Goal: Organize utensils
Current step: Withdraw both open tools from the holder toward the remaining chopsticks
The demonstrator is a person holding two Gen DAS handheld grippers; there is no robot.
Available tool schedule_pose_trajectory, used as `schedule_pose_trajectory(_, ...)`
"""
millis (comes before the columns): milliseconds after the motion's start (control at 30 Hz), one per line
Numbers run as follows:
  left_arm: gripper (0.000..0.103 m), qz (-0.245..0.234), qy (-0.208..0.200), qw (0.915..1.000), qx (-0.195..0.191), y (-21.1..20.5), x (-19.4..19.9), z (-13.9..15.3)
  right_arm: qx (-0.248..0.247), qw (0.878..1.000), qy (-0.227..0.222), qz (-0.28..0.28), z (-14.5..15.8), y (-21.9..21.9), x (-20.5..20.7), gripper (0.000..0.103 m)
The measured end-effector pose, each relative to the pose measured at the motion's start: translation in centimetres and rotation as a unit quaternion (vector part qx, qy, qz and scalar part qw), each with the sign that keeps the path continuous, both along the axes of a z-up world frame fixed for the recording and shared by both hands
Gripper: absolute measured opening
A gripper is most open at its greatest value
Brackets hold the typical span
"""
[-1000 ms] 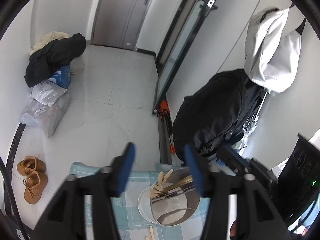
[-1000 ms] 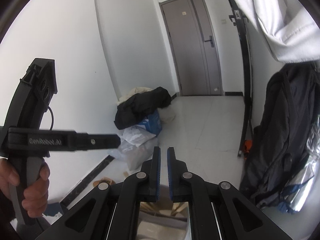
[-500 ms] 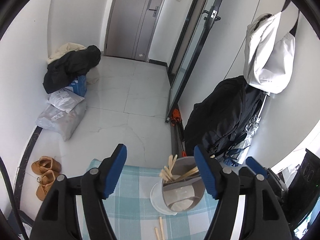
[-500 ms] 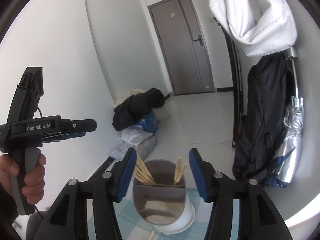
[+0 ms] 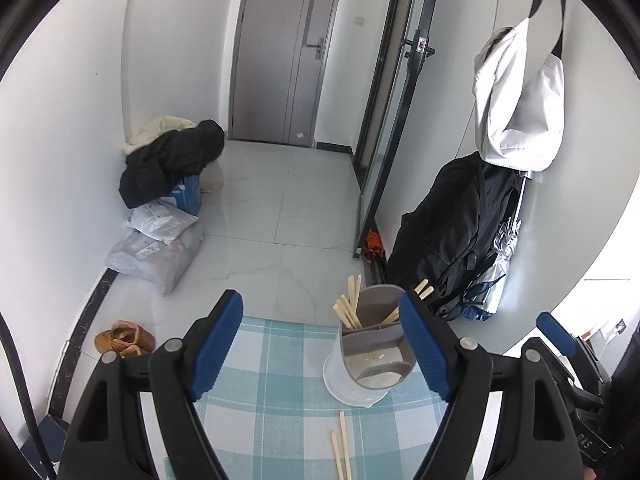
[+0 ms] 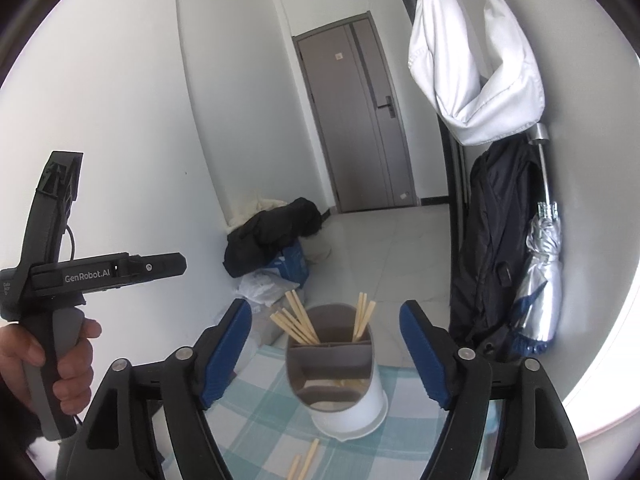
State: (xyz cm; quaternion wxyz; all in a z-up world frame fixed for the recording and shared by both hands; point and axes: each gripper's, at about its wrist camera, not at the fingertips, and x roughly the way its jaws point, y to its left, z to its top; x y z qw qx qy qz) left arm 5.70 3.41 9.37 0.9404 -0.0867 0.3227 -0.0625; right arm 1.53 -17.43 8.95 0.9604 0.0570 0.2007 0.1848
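While both sets of tongs stand released with nothing between their blue pads, your risks lie in the next reach. The left tongs and the right tongs have both just been spreading wider, and each is empty. The tall grey divided utensil holder in its white plastic cup stands upright on the bench under a blue-and-white checked cloth, near the far edge, with pale wooden chopsticks fanned out of its rear compartments. More loose wooden chopsticks lie flat on the cloth just in front of it.

Those flat sticks are thin and sit flush on soft fabric, so a shallow approach may pinch cloth along with wood and drag the cloth, and the holder with it, toward you. The holder looks tall and light; a knock from either tong arm, or a stick pushed in at a slant against the ones already leaning there, could tip it off the far edge. Your left hand's device also sits close, so watch the two crossing.
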Motion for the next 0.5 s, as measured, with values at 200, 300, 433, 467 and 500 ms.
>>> schedule_pose_trajectory(200, 0.086, 0.01, -0.032, 0.9991, 0.025, -0.3, -2.6, -0.4, -0.003, 1.0, -0.001, -0.007, -1.0, 0.3, -2.6, 0.086)
schedule_pose_trajectory(300, 0.091, 0.015, -0.045, 0.9984, 0.032, -0.3, -3.7, -0.9, -0.005, 1.0, 0.003, -0.009, -1.8, 0.4, -3.5, 0.093)
schedule_pose_trajectory(433, 0.094, 0.02, -0.054, 0.9979, 0.031, -0.1, -4.8, -1.8, -0.009, 1.0, 0.012, -0.012, -3.0, 0.6, -4.5, 0.102)
schedule_pose_trajectory(467, 0.094, 0.02, -0.056, 0.9977, 0.031, -0.1, -5.1, -2.1, -0.012, 1.0, 0.016, -0.012, -3.3, 0.7, -4.7, 0.102)
schedule_pose_trajectory(500, 0.094, 0.021, -0.058, 0.9976, 0.033, 0.0, -5.4, -2.5, -0.012, 1.0, 0.02, -0.011, -3.7, 0.7, -4.8, 0.103)
